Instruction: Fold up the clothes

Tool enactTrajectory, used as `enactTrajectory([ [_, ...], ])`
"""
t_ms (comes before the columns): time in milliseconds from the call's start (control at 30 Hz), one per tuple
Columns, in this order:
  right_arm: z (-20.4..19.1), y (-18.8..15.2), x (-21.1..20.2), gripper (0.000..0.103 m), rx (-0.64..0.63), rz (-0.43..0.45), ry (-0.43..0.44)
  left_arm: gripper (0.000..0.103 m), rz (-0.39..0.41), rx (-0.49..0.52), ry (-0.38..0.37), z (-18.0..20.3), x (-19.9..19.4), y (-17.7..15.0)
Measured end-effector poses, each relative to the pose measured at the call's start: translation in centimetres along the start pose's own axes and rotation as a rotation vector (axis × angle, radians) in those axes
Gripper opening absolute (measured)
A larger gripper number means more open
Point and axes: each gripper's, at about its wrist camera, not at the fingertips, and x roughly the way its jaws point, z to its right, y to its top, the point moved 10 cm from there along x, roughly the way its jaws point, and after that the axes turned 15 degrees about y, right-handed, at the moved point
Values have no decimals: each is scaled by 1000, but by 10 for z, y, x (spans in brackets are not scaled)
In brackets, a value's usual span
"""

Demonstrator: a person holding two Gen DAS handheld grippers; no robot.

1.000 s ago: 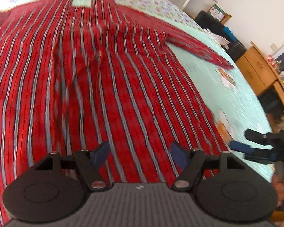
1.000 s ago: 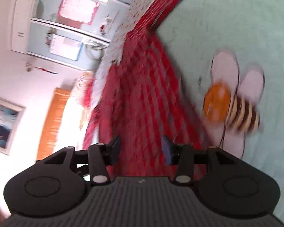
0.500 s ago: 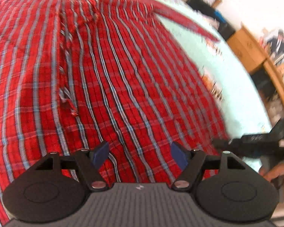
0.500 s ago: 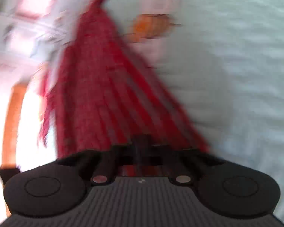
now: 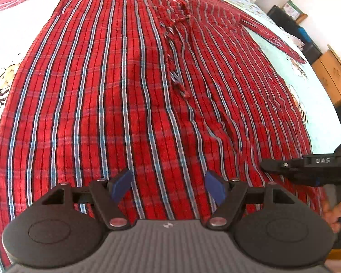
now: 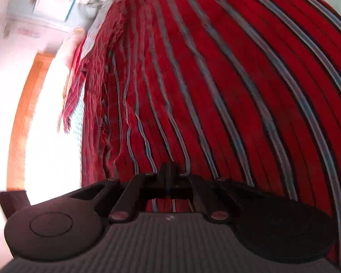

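Note:
A red plaid garment (image 5: pixel 129 86) with blue and white stripes lies spread flat on the bed, sleeves stretched to both sides, tassel ties (image 5: pixel 177 52) down its middle. My left gripper (image 5: pixel 168 184) is open, hovering over the garment's near hem with nothing between its blue pads. My right gripper (image 5: pixel 284 168) is at the garment's near right corner. In the right wrist view it (image 6: pixel 169 173) is shut on the garment's edge, and the red cloth (image 6: pixel 216 79) fills that view.
The bed has a pale sheet (image 5: pixel 293 84) with cartoon prints. A wooden cabinet (image 5: pixel 332 75) stands off the bed's right side and dark furniture (image 5: pixel 284 16) at the far right. A wooden headboard or frame (image 6: pixel 22 104) shows in the right wrist view.
My right gripper closed on the garment's right corner and the cloth now rises in front of it. My left gripper moved left toward the middle of the hem and stayed open.

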Motion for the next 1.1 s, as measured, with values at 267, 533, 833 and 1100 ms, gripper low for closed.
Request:
enactTrajectory([
  [267, -62, 23, 26, 19, -161, -45, 83, 75, 0, -41, -46, -9, -7, -5],
  [533, -23, -9, 32, 0, -111, -137, 27, 75, -9, -65, -88, -12, -14, -10],
  [833, -12, 3, -6, 15, -122, -121, 4, 75, 141, -84, -212, 19, -20, 69],
  [1100, -6, 54, -112, 27, -314, 201, -230, 73, 103, -115, -247, 77, 10, 96],
])
